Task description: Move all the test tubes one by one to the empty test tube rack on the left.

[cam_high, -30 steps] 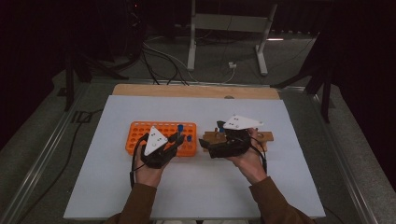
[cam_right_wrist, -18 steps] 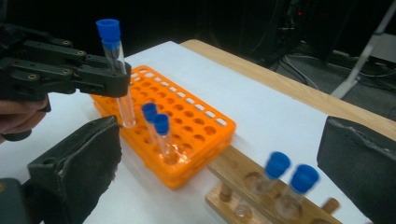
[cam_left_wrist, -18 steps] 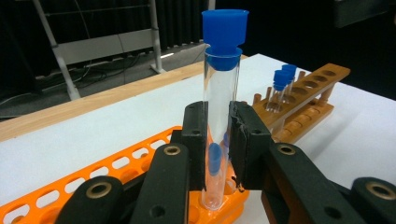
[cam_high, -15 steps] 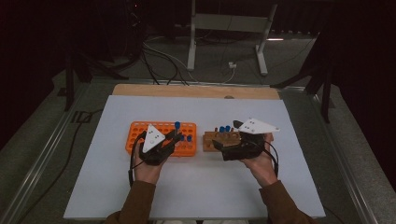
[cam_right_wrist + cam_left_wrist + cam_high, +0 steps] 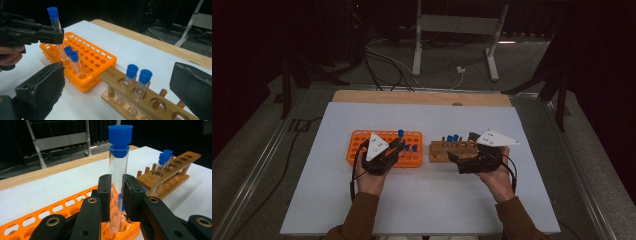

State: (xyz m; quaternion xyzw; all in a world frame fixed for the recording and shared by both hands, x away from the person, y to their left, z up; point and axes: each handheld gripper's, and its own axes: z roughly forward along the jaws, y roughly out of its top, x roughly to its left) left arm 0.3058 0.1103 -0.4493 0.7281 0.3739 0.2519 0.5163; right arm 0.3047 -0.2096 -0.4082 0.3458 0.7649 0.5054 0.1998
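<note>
R tool (image 5: 464,159) backed off wooden rack (image 5: 447,151), jaws just opened, L tool (image 5: 116,195) grips tube (image 5: 118,165)

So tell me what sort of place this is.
Probably a lab-style recording bench in a darkened workroom. A white tabletop carries an orange tube rack and a wooden rack of blue-capped test tubes, with cables and a metal stand on the floor behind.
</note>
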